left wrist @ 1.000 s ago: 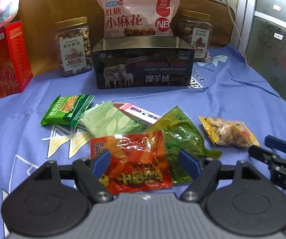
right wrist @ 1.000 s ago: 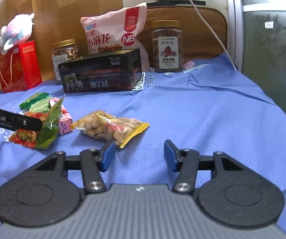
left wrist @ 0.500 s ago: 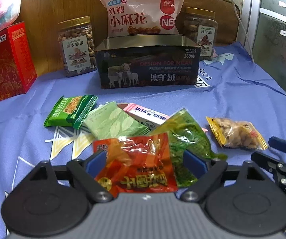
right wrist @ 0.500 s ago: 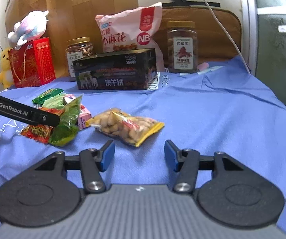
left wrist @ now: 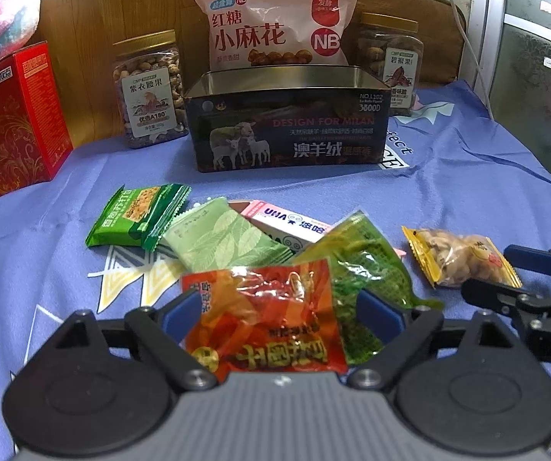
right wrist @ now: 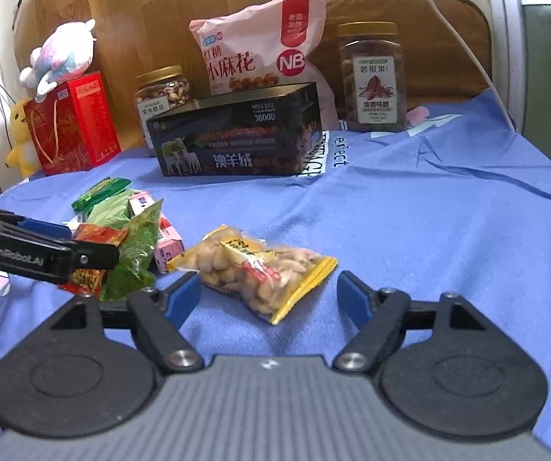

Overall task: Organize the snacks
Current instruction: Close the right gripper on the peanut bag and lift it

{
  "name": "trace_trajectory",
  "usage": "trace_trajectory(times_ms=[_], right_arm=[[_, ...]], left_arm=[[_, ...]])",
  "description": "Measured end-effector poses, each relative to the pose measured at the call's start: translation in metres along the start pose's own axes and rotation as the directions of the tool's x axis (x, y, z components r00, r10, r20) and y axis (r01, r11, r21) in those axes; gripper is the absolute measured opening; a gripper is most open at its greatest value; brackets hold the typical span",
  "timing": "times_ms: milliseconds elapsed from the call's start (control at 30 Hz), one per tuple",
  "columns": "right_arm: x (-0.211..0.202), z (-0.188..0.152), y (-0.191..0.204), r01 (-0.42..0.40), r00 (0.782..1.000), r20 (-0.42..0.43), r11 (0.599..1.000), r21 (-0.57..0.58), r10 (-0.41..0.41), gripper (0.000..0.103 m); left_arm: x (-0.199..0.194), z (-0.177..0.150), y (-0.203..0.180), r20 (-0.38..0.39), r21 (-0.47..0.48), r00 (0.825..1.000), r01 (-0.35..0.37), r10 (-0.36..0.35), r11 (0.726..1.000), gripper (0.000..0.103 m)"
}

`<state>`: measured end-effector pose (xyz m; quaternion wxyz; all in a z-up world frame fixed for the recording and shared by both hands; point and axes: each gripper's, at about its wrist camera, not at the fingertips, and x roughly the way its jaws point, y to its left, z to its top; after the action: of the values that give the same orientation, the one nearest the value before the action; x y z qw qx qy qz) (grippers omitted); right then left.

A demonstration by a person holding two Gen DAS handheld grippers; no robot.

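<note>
Left tongs [left wrist: 279, 311]: I had just been spreading them wide around the red packet [left wrist: 271, 330], pads not pressing, ready to grip it.
Right tongs [right wrist: 271, 299]: just opened too, lined up on the peanut bag [right wrist: 260, 272], nothing held.
Tin [left wrist: 287, 123]: stood open behind the snacks, likely where they belonged.

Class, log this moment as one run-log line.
left gripper: opening, around red packet | right gripper: opening, around peanut bag | tin: empty
</note>
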<state>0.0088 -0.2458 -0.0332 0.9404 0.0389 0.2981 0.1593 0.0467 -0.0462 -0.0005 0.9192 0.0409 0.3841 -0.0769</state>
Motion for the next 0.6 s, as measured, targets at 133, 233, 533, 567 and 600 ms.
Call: trace_trajectory(times_ms=[133, 233, 533, 567, 600], right_arm=[[0.003, 0.002, 0.0, -0.008, 1.0, -0.001, 1.0, -0.001, 0.008, 0.076], [0.003, 0.002, 0.0, -0.005, 1.0, -0.002, 1.0, -0.018, 0.005, 0.054], [-0.007, -0.005, 0.005, 0.006, 1.0, 0.017, 0.999, -0.043, -0.005, 0.036], [-0.009, -0.006, 0.004, 0.011, 1.0, 0.017, 0.999, -0.036, -0.01, 0.036], [-0.012, -0.008, 0.002, 0.016, 1.0, 0.017, 0.999, -0.03, -0.016, 0.036]], left_arm=[[0.002, 0.001, 0.003, -0.001, -0.005, 1.0, 0.001, -0.001, 1.0, 0.092], [0.003, 0.001, 0.005, -0.001, -0.01, 1.0, 0.001, -0.001, 1.0, 0.093], [0.0, 0.004, 0.012, -0.003, -0.028, 1.0, 0.024, -0.024, 0.999, 0.084], [-0.005, 0.007, 0.016, 0.009, -0.043, 0.999, 0.05, -0.05, 0.998, 0.083], [-0.012, 0.011, 0.021, 0.038, -0.065, 0.996, 0.088, -0.086, 0.994, 0.083]])
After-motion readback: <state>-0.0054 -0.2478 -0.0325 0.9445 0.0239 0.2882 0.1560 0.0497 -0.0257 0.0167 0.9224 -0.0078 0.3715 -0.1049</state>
